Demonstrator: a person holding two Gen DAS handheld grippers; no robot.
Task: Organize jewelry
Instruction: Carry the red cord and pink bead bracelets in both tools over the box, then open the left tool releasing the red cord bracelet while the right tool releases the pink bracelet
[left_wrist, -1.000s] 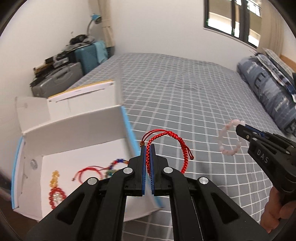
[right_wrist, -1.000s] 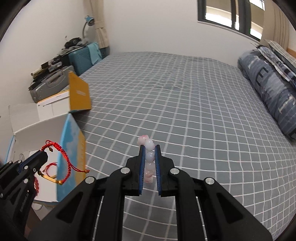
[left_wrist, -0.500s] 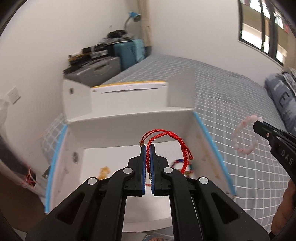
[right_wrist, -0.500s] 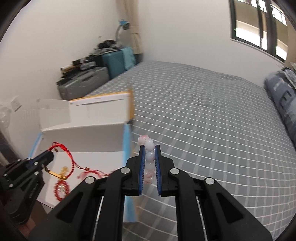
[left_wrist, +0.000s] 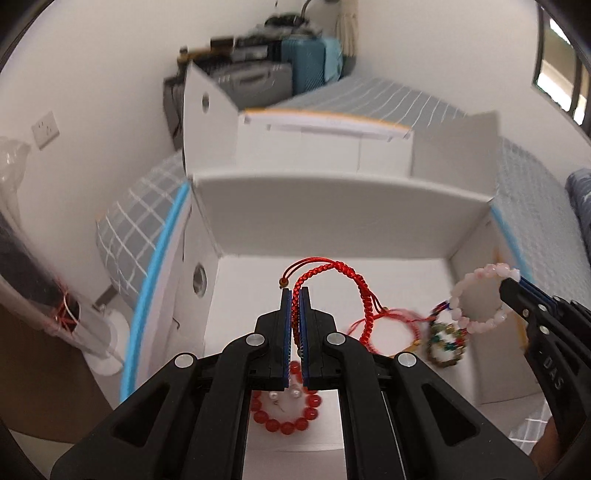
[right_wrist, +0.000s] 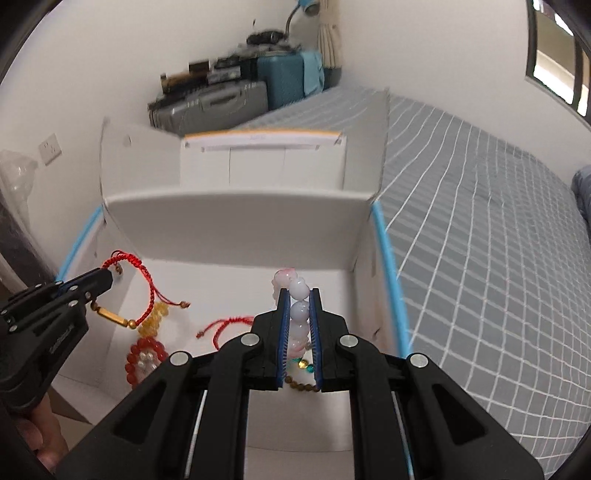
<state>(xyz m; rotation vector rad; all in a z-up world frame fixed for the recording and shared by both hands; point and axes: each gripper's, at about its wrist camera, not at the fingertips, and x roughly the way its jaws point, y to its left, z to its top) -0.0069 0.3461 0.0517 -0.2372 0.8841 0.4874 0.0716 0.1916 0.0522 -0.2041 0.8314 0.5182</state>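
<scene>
My left gripper (left_wrist: 294, 291) is shut on a red braided cord bracelet (left_wrist: 343, 275) and hangs over the open white cardboard box (left_wrist: 340, 214). My right gripper (right_wrist: 298, 291) is shut on a pale pink bead bracelet (right_wrist: 298, 314), also above the box (right_wrist: 236, 221). Each gripper shows in the other's view: the right gripper (left_wrist: 517, 284) with the pink ring (left_wrist: 480, 299), the left gripper (right_wrist: 107, 277) with the red cord (right_wrist: 147, 291). On the box floor lie a red bead bracelet (left_wrist: 284, 417), a thin red cord bracelet (left_wrist: 384, 328), a multicoloured bead bracelet (left_wrist: 447, 343) and yellow beads (right_wrist: 155, 317).
The box stands at the corner of a bed with a grey checked cover (right_wrist: 480, 221), its flaps (left_wrist: 207, 110) raised. Suitcases (right_wrist: 221, 103) and clutter are stacked against the far wall. A plastic-wrapped dark item (left_wrist: 33, 266) stands on the floor at left. A person's hand (right_wrist: 40, 435) holds the left gripper.
Both grippers have swung left from over the bed to above the open box, each still clamping its bracelet. The box interior now fills both views.
</scene>
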